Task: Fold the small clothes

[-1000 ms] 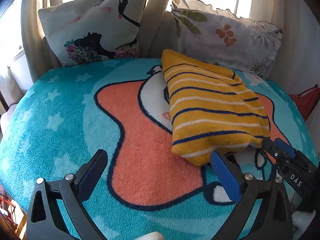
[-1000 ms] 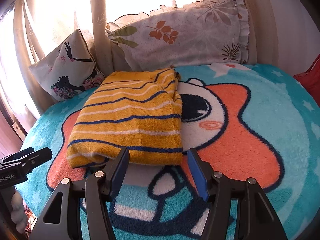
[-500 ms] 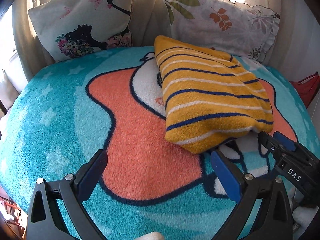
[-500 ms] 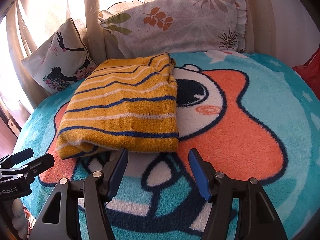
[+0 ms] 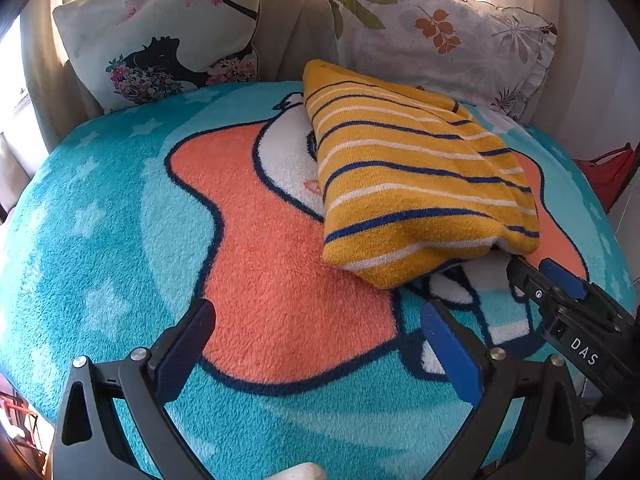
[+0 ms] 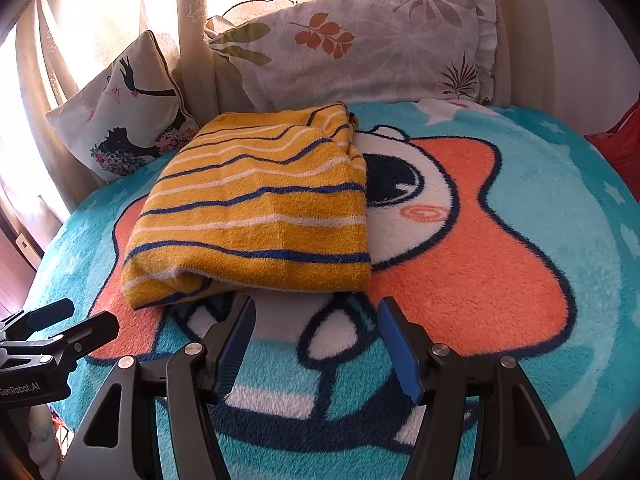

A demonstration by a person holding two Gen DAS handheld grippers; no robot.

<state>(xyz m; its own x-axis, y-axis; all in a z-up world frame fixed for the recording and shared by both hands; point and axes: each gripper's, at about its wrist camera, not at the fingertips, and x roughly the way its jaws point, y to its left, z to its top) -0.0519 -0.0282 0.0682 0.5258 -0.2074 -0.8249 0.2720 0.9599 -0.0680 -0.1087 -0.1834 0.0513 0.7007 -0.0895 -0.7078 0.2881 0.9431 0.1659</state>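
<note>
Folded sweater (image 6: 256, 208) lying on blanket (image 6: 520, 280), released, nearer to both cameras than before. Left gripper (image 5: 316, 344) and right gripper (image 6: 316, 344) jaws apart, empty. Fold probably finished.

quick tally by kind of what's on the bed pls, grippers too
Folded striped garment: 1
Pillows: 2 (silhouette pillow, leaf pillow)
Blanket: 1
Grippers: 2 (left gripper, right gripper), both open and empty
Total: 6
</note>
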